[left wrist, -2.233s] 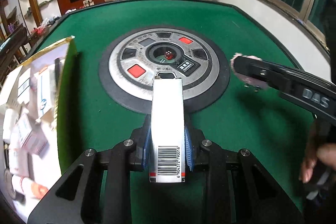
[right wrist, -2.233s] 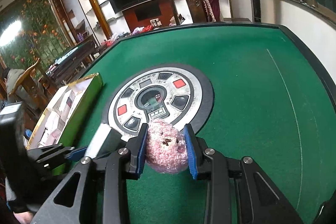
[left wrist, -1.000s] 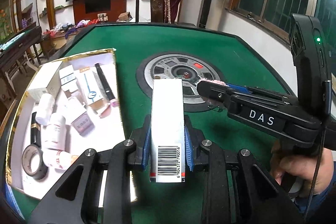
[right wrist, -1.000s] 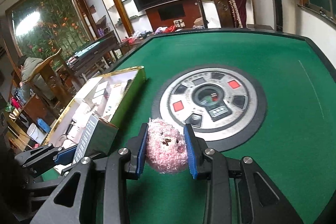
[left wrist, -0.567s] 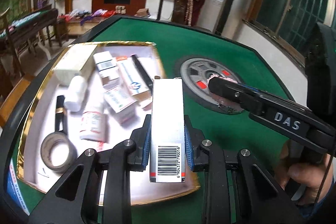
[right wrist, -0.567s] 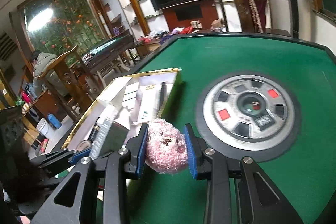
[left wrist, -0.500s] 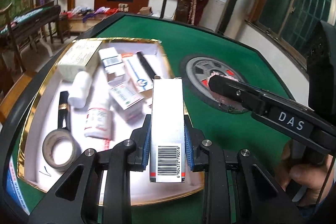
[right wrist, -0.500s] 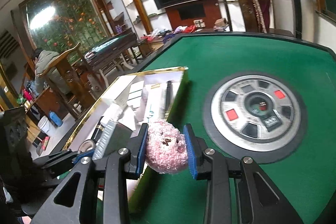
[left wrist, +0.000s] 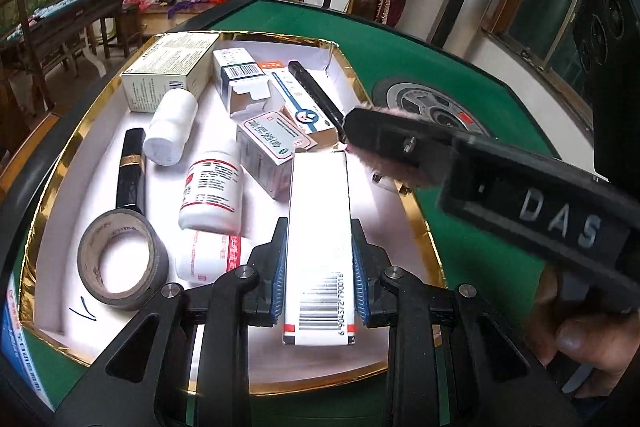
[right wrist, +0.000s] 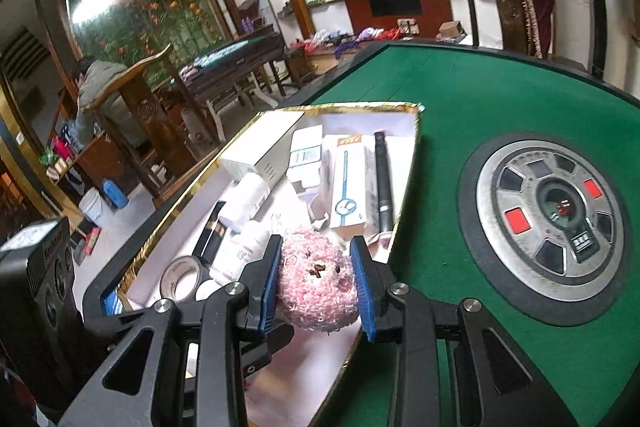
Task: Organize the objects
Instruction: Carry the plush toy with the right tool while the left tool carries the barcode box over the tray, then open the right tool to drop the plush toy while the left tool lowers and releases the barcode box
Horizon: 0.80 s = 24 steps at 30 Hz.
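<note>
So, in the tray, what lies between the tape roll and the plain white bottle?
A black tube with a gold band, lying flat between tape roll and plain white bottle; left wrist view.

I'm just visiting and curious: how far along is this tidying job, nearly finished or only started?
Mostly done, it seems. The gold-rimmed tray already holds boxes, white bottles and a tape roll. In hand: the left gripper clamps a long white box above the tray, and the right gripper squeezes a pink fluffy toy at the tray's edge. Left: setting both down inside. The green table shows nothing else loose.
</note>
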{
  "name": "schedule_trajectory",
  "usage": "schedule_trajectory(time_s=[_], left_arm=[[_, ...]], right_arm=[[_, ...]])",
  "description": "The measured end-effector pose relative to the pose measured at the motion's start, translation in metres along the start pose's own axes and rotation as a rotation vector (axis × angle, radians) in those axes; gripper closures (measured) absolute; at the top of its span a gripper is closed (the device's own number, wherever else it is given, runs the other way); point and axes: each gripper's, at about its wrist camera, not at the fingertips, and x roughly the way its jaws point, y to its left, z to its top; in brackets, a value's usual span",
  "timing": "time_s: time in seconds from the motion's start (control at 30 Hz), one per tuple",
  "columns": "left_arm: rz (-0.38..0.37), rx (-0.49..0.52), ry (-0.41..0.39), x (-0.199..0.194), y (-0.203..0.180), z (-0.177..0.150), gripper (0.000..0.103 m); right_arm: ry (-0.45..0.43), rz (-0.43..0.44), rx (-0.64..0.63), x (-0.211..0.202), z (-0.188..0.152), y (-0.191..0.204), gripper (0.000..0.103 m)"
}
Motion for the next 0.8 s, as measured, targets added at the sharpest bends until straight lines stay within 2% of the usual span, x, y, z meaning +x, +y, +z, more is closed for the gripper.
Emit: schedule_trajectory(time_s=[0.13, 0.33, 0.6, 0.8], left_arm=[[-0.002, 0.004, 0.018, 0.002, 0.003, -0.002, 0.076], [0.034, -0.015, 0.039, 0.005, 0.015, -0.002, 0.076], [0.049, -0.006, 0.033, 0.005, 0.015, -0.003, 0.076], [0.044, 0.0, 0.038, 0.008, 0.012, -0.005, 0.076]], right_arm=[[0.031, 0.013, -0.017, 0.005, -0.004, 0.007, 0.07], [0.078, 0.011, -0.005, 0.019, -0.003, 0.005, 0.07], [0.135, -0.07, -0.054, 0.047, 0.002, 0.009, 0.07], [0.141, -0.111, -0.082, 0.054, 0.006, 0.014, 0.07]])
